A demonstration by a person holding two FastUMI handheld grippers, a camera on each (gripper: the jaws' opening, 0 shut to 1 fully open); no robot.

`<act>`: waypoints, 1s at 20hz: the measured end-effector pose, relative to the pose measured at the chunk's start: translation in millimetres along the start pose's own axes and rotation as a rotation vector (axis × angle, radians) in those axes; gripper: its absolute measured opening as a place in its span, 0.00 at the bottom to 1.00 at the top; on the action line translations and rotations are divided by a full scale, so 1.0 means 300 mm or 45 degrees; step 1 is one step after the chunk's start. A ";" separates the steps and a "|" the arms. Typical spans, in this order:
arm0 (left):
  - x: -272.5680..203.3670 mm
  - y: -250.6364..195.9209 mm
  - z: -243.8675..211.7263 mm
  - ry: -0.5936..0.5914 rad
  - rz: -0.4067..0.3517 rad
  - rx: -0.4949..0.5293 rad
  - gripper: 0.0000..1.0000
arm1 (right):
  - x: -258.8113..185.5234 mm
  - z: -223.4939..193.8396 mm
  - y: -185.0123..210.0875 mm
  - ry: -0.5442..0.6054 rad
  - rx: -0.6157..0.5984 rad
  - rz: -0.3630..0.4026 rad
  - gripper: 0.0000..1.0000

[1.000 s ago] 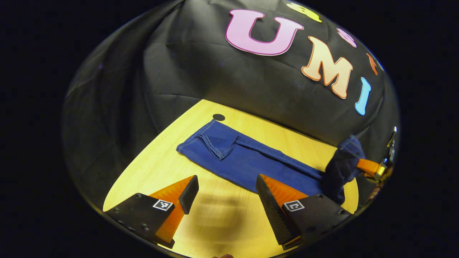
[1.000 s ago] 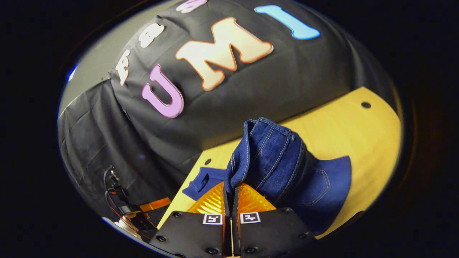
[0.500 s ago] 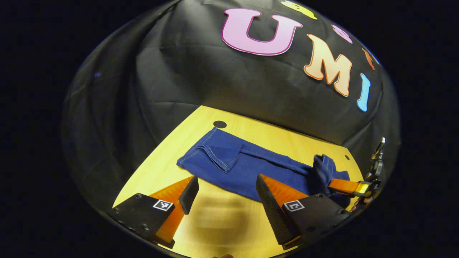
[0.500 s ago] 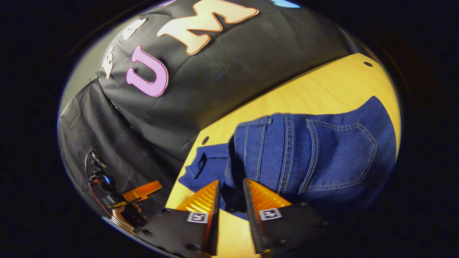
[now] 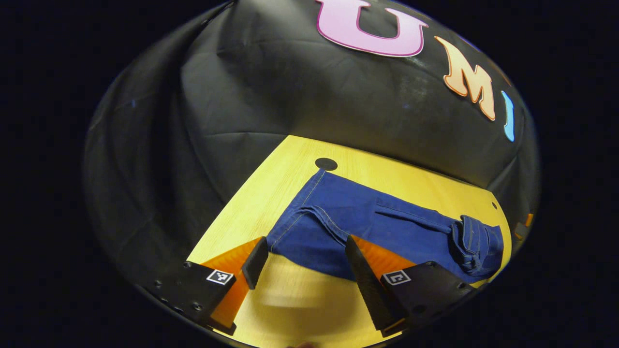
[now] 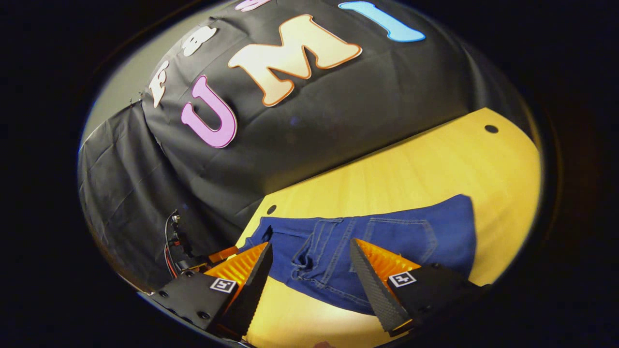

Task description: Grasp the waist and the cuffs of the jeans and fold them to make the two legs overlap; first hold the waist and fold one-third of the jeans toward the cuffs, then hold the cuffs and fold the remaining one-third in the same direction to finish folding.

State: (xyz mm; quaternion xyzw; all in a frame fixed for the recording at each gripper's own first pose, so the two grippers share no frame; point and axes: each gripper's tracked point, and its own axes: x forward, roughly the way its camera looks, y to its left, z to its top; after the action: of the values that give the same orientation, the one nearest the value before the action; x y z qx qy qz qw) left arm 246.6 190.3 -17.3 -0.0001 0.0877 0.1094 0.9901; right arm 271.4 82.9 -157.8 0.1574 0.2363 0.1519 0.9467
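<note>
Dark blue jeans [image 5: 377,227] lie along the yellow table [image 5: 242,212] with the two legs overlapping. The cuff end [image 5: 295,227] is nearest my left gripper [image 5: 303,253], which is open just in front of it, the hem reaching between the fingertips. The waist [image 5: 476,241] lies bunched and folded over the legs at the far right. In the right gripper view the folded waist [image 6: 314,251] with its back pocket [image 6: 401,237] rests flat. My right gripper [image 6: 312,256] hovers open just above it, holding nothing.
The black cloth wall stands close behind the table's far edge. Small dark holes [image 5: 326,164] [image 6: 491,129] mark the tabletop near its corners. Cables [image 6: 176,241] hang beyond the table's left end. Bare table [image 6: 435,164] stretches behind the jeans.
My right gripper let go of the waist, opened wide and drew back; the waist now lies folded over the legs. My left gripper moved closer to the cuffs.
</note>
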 end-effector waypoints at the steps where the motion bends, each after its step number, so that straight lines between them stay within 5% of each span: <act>1: 0.030 0.003 0.006 -0.002 -0.018 -0.001 0.96 | -0.039 0.004 -0.042 -0.002 -0.020 -0.040 0.98; 7: 0.111 0.041 -0.007 0.003 -0.015 0.041 0.96 | -0.167 -0.075 -0.193 0.068 0.015 -0.181 0.93; 10: 0.137 0.038 -0.034 0.036 -0.016 0.062 0.95 | -0.208 -0.065 -0.208 0.048 0.025 -0.209 0.98; 16: 0.157 0.052 -0.058 0.054 0.004 0.085 0.97 | -0.274 0.069 -0.159 -0.084 0.124 -0.166 0.93; 18: 0.153 0.088 -0.064 0.045 0.043 0.102 0.90 | -0.298 0.126 -0.154 -0.149 0.151 -0.155 0.98; 20: 0.160 0.095 -0.059 0.008 0.062 0.086 0.70 | -0.313 0.171 -0.167 -0.212 0.155 -0.164 0.98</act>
State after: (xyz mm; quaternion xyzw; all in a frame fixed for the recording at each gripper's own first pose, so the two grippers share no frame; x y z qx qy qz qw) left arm 283.5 228.1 -42.5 0.0349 0.0944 0.1304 0.9863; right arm 228.4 -8.1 -95.6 0.2109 0.1754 0.0625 0.9596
